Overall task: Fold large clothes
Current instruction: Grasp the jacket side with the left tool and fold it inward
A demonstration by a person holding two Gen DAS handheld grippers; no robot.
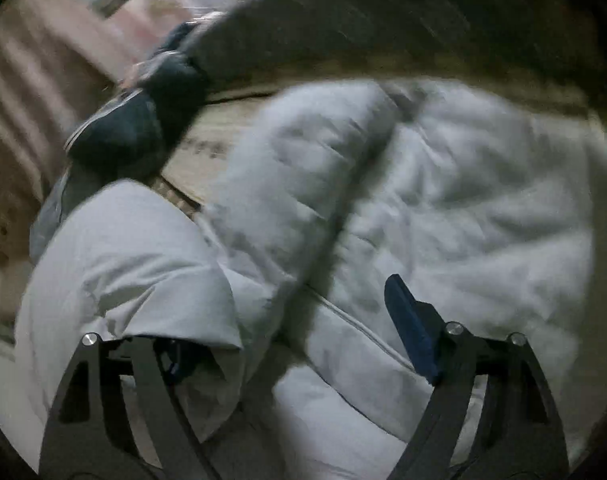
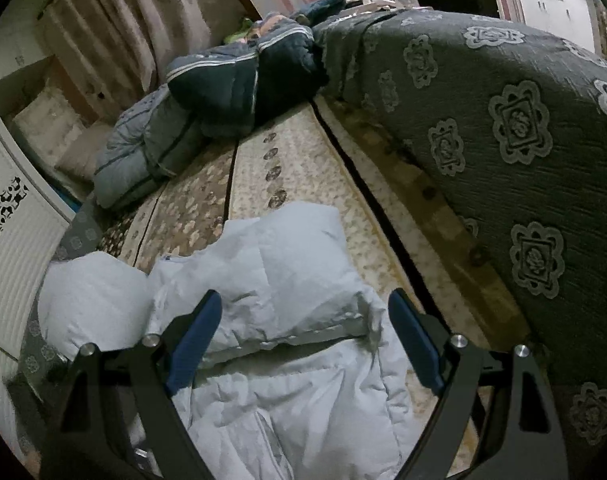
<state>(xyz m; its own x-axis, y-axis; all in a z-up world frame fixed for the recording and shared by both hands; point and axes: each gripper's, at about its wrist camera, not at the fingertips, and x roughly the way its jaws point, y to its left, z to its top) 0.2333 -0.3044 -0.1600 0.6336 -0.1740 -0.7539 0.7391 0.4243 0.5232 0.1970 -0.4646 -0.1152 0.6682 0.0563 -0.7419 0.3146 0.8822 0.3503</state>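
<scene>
- Left wrist view, blurred: left gripper (image 1: 303,344) hangs over the pale puffer jacket (image 1: 443,208), tongs spread; a fold of the jacket drapes over one finger, nothing pinched.
- Right wrist view: right gripper (image 2: 305,340) spread wide above the same jacket, which lies rumpled on the patterned mat (image 2: 295,168) beside the grey cover (image 2: 503,120); pads clear of cloth.
- Step in hand, as judged: between grasps, mid-fold.
- Next move calls for each gripper to lower onto a hem or sleeve edge and close.
- Count: one pale jacket; one heap of dark quilted clothes (image 2: 231,84), well apart; two grippers.
</scene>
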